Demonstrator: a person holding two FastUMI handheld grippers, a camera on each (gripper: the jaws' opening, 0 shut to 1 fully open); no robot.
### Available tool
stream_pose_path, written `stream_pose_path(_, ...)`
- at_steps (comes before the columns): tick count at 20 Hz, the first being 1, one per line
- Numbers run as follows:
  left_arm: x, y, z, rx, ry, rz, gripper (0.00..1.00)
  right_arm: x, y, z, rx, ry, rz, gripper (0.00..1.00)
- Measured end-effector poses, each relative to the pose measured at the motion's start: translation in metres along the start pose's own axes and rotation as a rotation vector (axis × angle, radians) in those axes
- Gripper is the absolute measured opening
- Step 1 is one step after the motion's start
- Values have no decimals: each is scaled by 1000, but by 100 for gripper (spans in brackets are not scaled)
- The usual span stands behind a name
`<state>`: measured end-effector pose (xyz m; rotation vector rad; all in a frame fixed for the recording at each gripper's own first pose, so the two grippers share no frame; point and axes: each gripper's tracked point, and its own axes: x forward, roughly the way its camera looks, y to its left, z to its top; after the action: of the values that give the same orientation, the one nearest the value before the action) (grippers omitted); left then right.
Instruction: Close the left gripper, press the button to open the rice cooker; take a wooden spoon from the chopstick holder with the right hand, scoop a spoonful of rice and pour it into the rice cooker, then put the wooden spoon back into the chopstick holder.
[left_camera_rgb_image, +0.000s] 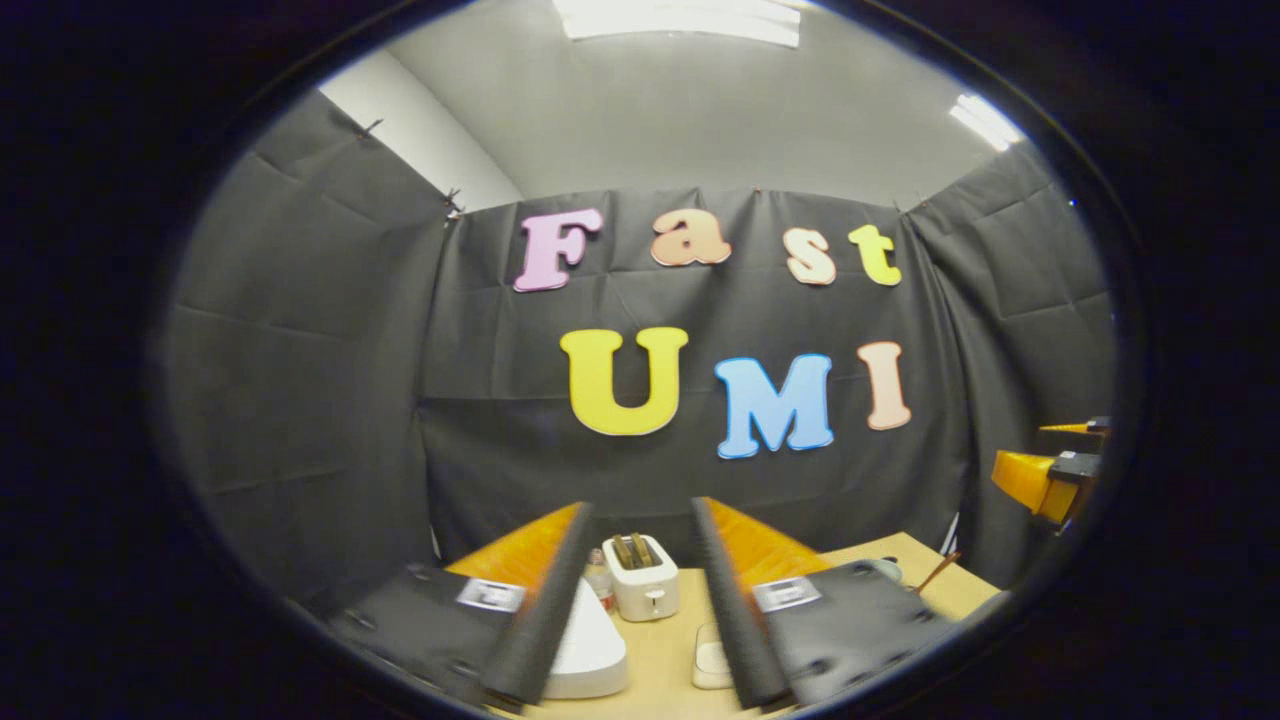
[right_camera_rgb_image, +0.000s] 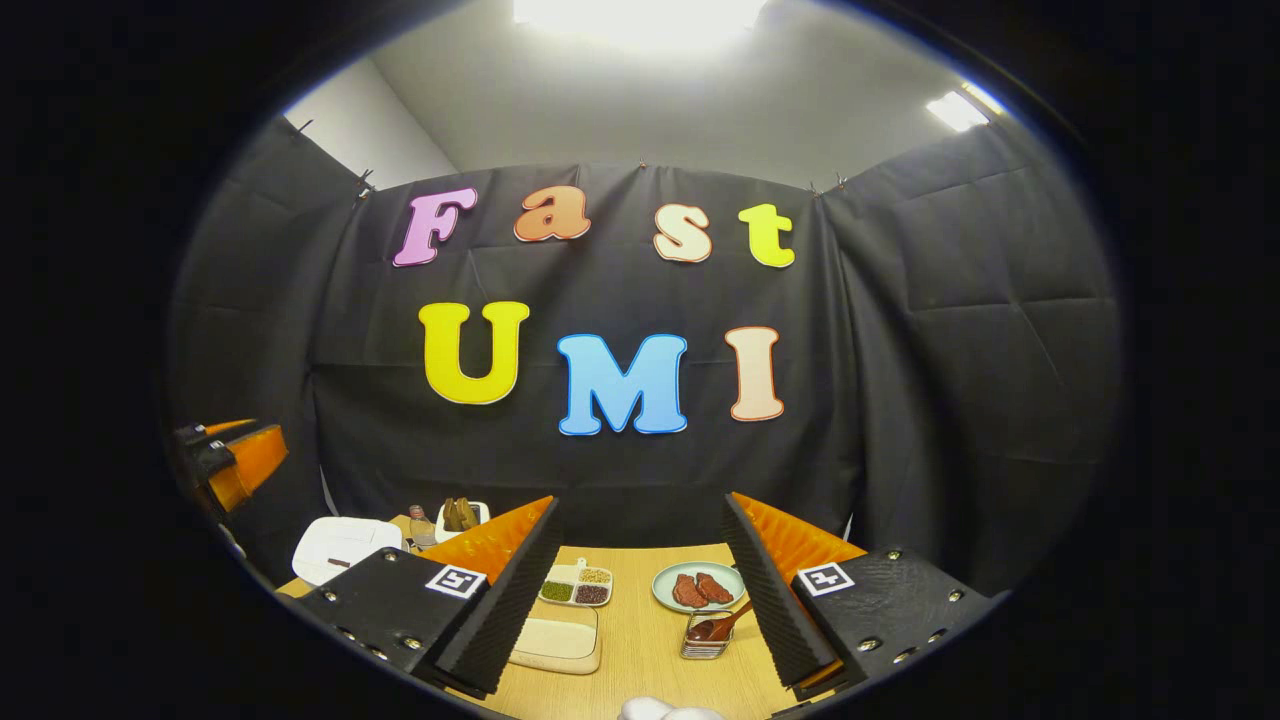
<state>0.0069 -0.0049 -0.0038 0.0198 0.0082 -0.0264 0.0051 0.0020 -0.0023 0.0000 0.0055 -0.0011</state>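
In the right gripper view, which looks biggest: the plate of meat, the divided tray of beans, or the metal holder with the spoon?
1. Plate of meat
2. Divided tray of beans
3. Metal holder

Plate and tray look close; ranking unsure.

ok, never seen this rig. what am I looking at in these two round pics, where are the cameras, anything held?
No robot arm here: a person holds a two-finger gripper in each hand, and a fisheye camera rides on each, looking forward along its fingers.

Left gripper view: the left gripper is open and holds nothing. Between its fingers you see a wooden table, a white toaster and the white rice cooker, lid down. The right gripper shows at the right edge.

Right gripper view: the right gripper is also open and empty. Ahead lie a divided dish of grains, a plate with reddish slices, a cream tray, and the wire chopstick holder with the wooden spoon in it. The rice cooker sits far left.

Judging by this, nothing has started.
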Motion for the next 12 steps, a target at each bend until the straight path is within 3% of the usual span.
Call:
stream_pose_path(1, 4, 4, -2, 5, 7, 8, 11, 0, 0, -1, -1, 1, 0, 98)
stream_pose_path(4, 13, 13, -24, -17, 75, 10, 8, 3, 4, -4, -10, 14, 4, 98)
stream_pose_path(12, 75, 97, -148, -66, 313, 212, 9, 15, 11, -20, -55, 72, -10, 98)
